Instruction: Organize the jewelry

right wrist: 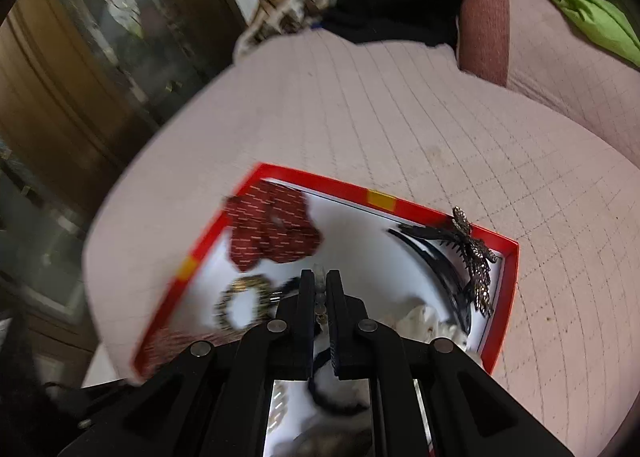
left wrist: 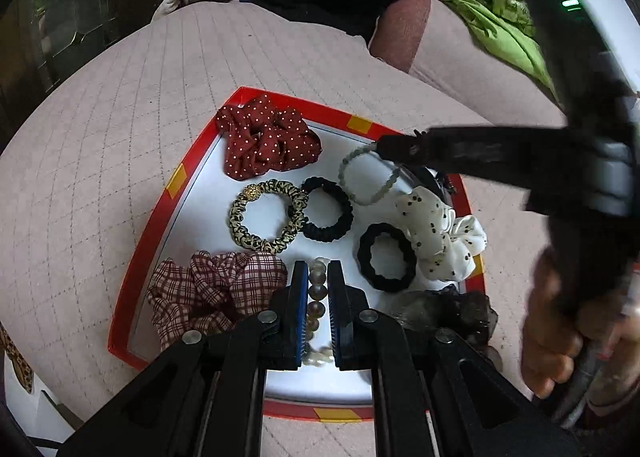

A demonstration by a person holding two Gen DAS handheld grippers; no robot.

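Left wrist view: left gripper (left wrist: 318, 289) clamping a pearl bead bracelet (left wrist: 317, 297) above the red-rimmed tray (left wrist: 160, 213) of scrunchies on the bed, right gripper (left wrist: 386, 147) pinching a pale green bead bracelet (left wrist: 362, 177); right wrist view: blurred, right gripper (right wrist: 319, 293) closing on beads, butterfly hair claw (right wrist: 474, 253) lying at the tray (right wrist: 506, 297) corner.

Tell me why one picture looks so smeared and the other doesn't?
Right wrist view: motion blur streaks the red dotted scrunchie and leopard hair tie. Left wrist view: sharp inside the red-rimmed tray, though fisheye distortion bends its edges.
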